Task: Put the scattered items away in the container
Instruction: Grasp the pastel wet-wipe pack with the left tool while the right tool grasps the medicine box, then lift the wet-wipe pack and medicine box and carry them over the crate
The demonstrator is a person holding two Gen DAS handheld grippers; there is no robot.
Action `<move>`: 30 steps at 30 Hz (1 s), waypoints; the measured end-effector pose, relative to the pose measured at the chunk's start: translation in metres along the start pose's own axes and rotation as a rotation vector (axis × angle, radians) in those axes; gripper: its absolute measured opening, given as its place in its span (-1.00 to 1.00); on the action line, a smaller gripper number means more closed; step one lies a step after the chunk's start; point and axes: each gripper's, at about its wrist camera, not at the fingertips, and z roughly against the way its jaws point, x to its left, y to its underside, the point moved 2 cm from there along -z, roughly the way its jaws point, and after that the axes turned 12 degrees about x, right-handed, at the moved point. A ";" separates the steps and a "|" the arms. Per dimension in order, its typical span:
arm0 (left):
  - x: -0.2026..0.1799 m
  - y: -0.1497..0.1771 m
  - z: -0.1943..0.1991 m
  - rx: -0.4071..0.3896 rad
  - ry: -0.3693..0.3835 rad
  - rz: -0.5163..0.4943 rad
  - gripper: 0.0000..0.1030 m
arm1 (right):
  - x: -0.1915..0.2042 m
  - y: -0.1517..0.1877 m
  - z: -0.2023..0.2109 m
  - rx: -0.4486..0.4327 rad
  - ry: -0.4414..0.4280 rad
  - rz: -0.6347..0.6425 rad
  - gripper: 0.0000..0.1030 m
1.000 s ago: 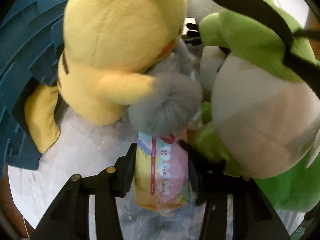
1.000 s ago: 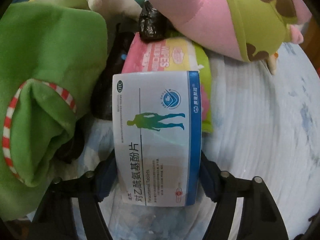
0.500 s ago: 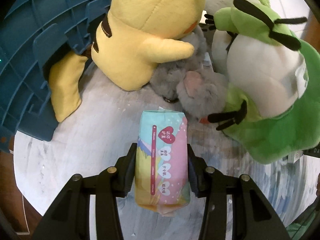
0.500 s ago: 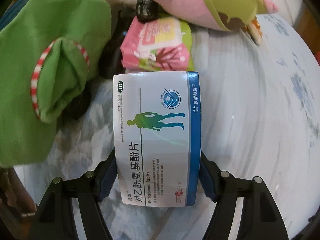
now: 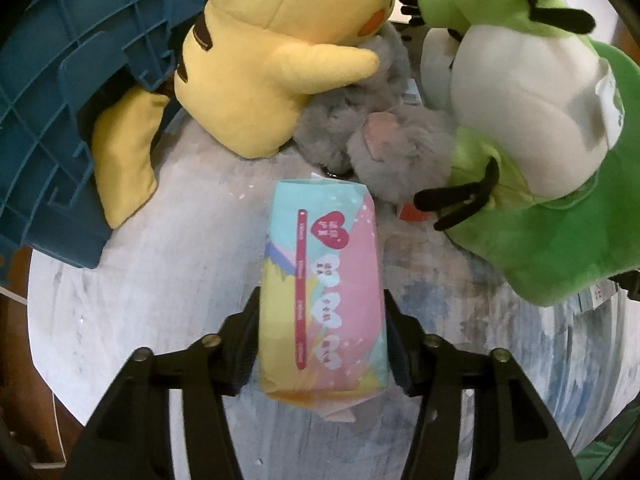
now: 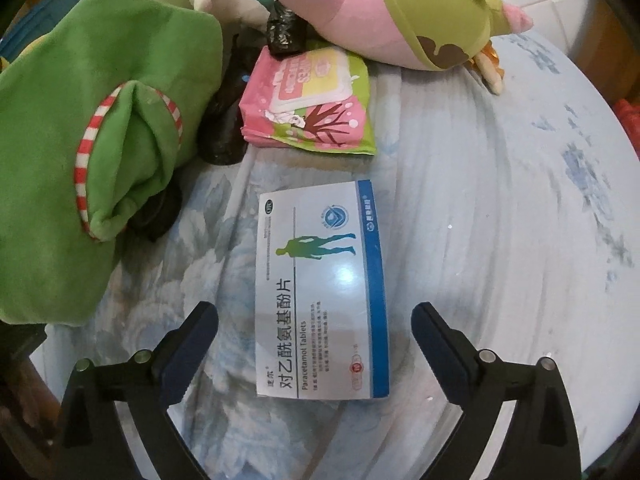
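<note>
White tablet box [image 6: 322, 292] (flat on table) — between parted right hand-held gripper [image 6: 315, 322] fingers.

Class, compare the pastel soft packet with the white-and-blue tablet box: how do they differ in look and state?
The pastel soft packet is clamped in the left tool; the white-and-blue tablet box lies free between the open right tool. The packet is squashy, with hearts; the box is rigid, with a walking figure. Both are oblong.

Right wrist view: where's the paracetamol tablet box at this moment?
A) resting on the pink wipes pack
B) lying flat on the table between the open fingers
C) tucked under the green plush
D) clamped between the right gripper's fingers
B: the paracetamol tablet box lies on the table, with gaps to both fingers of the open right gripper.
</note>
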 end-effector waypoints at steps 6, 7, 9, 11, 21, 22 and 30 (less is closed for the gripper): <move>0.001 -0.003 0.005 -0.002 -0.009 -0.003 -0.09 | 0.007 -0.003 -0.017 -0.002 0.046 0.015 0.91; 0.001 -0.003 0.006 -0.002 -0.011 -0.006 -0.09 | 0.008 -0.003 -0.019 -0.005 0.061 0.018 0.91; 0.001 -0.003 0.008 -0.002 -0.009 -0.009 -0.10 | 0.010 -0.003 -0.020 -0.012 0.097 0.026 0.66; 0.002 -0.002 0.011 -0.003 -0.002 -0.010 -0.11 | 0.010 -0.004 -0.017 -0.015 0.106 0.030 0.40; -0.033 0.032 0.049 -0.070 0.020 0.008 -0.11 | 0.015 0.004 0.016 -0.062 0.068 0.058 0.39; -0.035 0.035 0.058 -0.088 0.022 0.013 -0.11 | 0.017 0.006 0.023 -0.075 0.064 0.065 0.39; -0.032 0.049 0.096 -0.159 0.022 0.029 -0.11 | 0.025 0.037 0.071 -0.174 0.029 0.123 0.40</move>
